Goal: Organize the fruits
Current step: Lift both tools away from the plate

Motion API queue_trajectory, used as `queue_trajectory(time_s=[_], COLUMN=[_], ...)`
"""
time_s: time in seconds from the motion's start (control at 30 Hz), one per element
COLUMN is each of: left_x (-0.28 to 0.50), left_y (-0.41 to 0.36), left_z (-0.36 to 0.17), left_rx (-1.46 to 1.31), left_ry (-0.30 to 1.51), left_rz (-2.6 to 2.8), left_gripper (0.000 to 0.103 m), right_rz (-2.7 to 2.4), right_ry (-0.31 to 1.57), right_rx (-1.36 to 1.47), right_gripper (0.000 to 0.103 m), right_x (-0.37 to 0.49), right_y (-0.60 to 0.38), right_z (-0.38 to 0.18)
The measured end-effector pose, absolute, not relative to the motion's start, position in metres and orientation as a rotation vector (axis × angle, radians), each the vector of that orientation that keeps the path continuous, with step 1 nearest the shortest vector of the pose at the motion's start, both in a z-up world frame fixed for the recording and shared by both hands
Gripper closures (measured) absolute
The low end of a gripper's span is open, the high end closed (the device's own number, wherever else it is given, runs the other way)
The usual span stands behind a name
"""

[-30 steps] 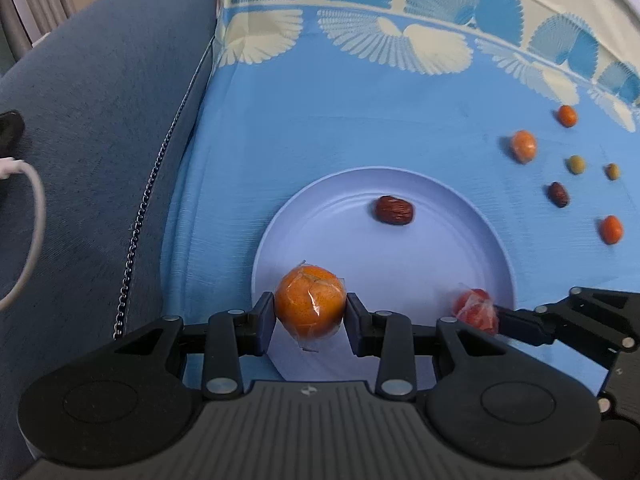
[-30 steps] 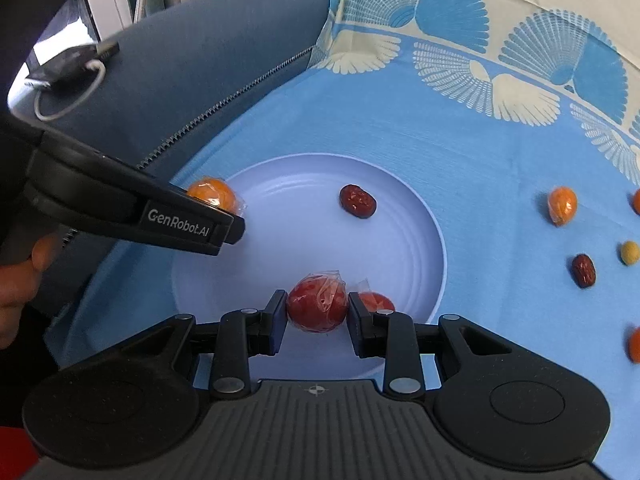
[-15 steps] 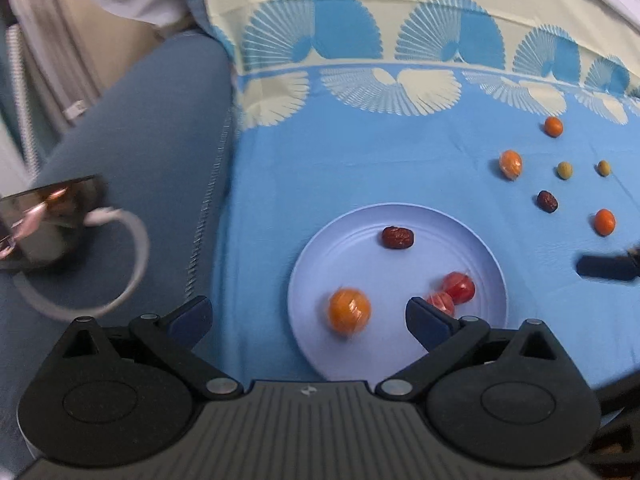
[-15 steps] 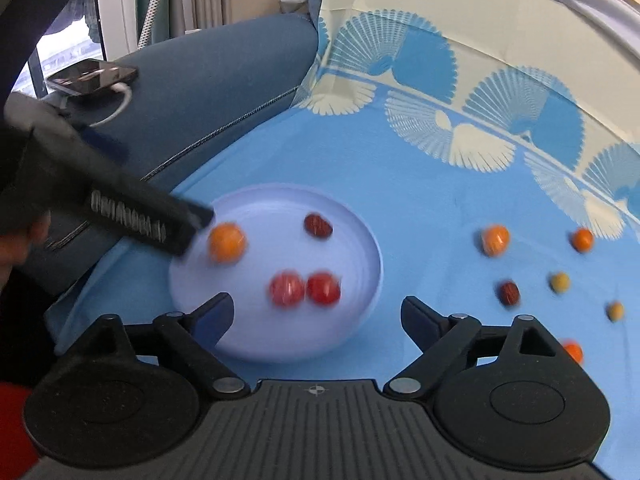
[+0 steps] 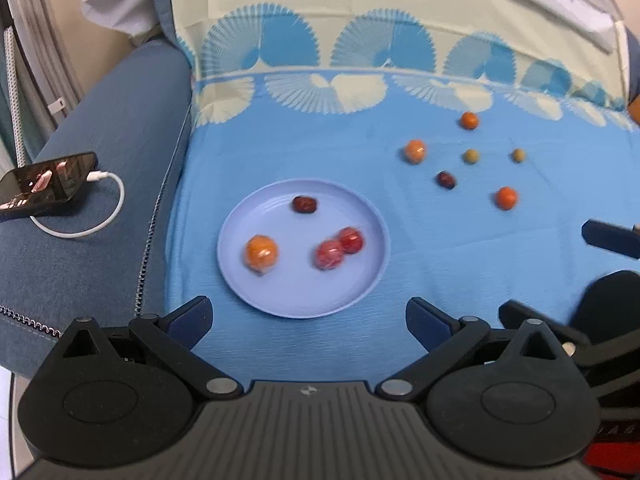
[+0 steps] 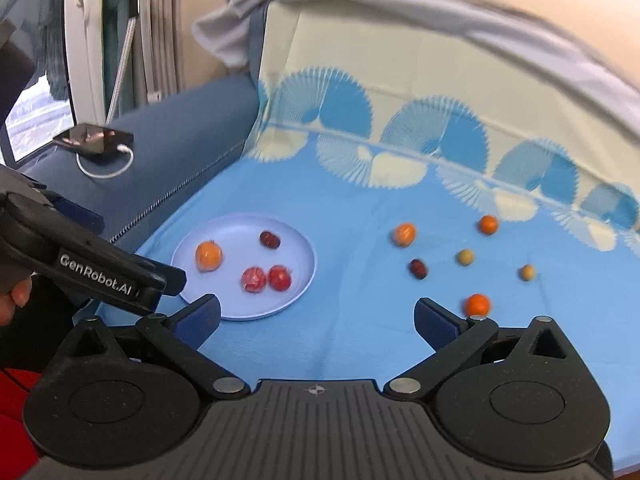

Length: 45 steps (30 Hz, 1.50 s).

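A lilac plate [image 5: 296, 284] on the blue cloth holds a wrapped orange fruit [image 5: 261, 253], two wrapped red fruits [image 5: 329, 254] [image 5: 351, 240] and a dark date [image 5: 305, 204]. My left gripper [image 5: 308, 312] is open and empty, raised over the plate's near rim. Seen from the right wrist, the plate [image 6: 240, 232] lies at the left. My right gripper [image 6: 317, 307] is still opening with nothing between its jaws, and hangs above bare cloth to the right of the plate. Several loose fruits lie further right, among them an orange one [image 6: 477, 304] and a date [image 6: 418, 268].
A phone [image 5: 44, 184] with a white cable [image 5: 104, 216] rests on the blue sofa arm [image 5: 100, 272] left of the cloth. A person's hand [image 6: 16, 296] holds the left gripper, whose finger [image 6: 160, 276] reaches to the plate's left edge. Cream fan-patterned fabric rises behind.
Both grippers let go of their fruits, opened wide and drew back and up from the plate. The orange fruit and the red fruit now lie loose on the plate.
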<state>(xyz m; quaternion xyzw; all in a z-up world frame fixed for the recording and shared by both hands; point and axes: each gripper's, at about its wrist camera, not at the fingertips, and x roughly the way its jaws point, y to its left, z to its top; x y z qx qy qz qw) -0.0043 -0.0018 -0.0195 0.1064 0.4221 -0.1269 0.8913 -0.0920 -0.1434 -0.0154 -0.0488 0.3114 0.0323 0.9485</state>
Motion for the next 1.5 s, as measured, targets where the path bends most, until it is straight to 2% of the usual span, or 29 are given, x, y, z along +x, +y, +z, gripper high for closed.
queue_trajectory(time_s=[0.23, 0.87, 1.5], left_x=[-0.04, -0.07, -0.051], left_y=[-0.009, 0.003, 0.005], left_z=[0.0, 0.027, 0.008], left_rx=[0.248, 0.225, 0.221], left_ry=[0.806, 0.713, 0.788], left_rz=[-0.276, -0.261, -0.238], left_gripper=[0.0, 0.0, 0.0], right_rz=[0.035, 0.035, 0.023], right_ry=[0.613, 0.563, 0.631], right_rx=[-0.076, -0.104, -0.034], right_gripper=[0.001, 0.001, 0.001], right_x=[-0.114, -0.134, -0.119], right_y=[-0.147, -0.141, -0.152], right_z=[-0.012, 0.0, -0.017])
